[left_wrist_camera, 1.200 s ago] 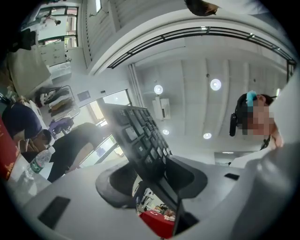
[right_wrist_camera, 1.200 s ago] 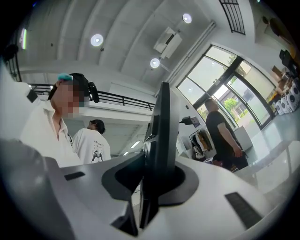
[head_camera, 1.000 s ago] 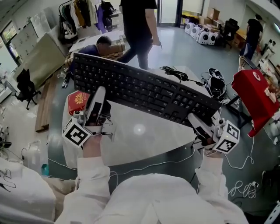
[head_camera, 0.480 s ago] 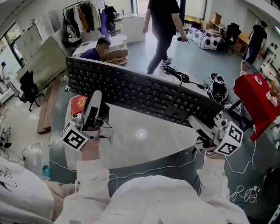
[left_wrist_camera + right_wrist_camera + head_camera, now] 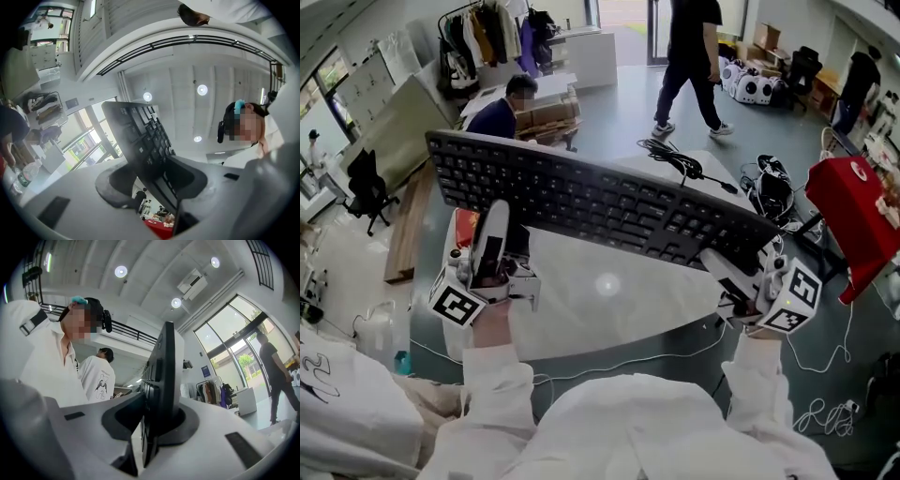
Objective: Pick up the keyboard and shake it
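The keyboard (image 5: 600, 202) covers the far part of the tabletop (image 5: 609, 309) and all but a sliver of a red box (image 5: 465, 225); its key legends are too small to read; the lower fingers of the left gripper (image 5: 498, 214) and right gripper (image 5: 712, 261) lie hidden beneath it; a walking person (image 5: 692, 56) is cut off at the shoulders by the top edge.

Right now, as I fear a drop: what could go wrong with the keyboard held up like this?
1. The left gripper and right gripper clamp only the near long edge of the keyboard, so most of it hangs out past the jaws. A hard shake might twist it loose onto the table.
2. Its left end juts beyond the left gripper, so that side may swing more and slip first.
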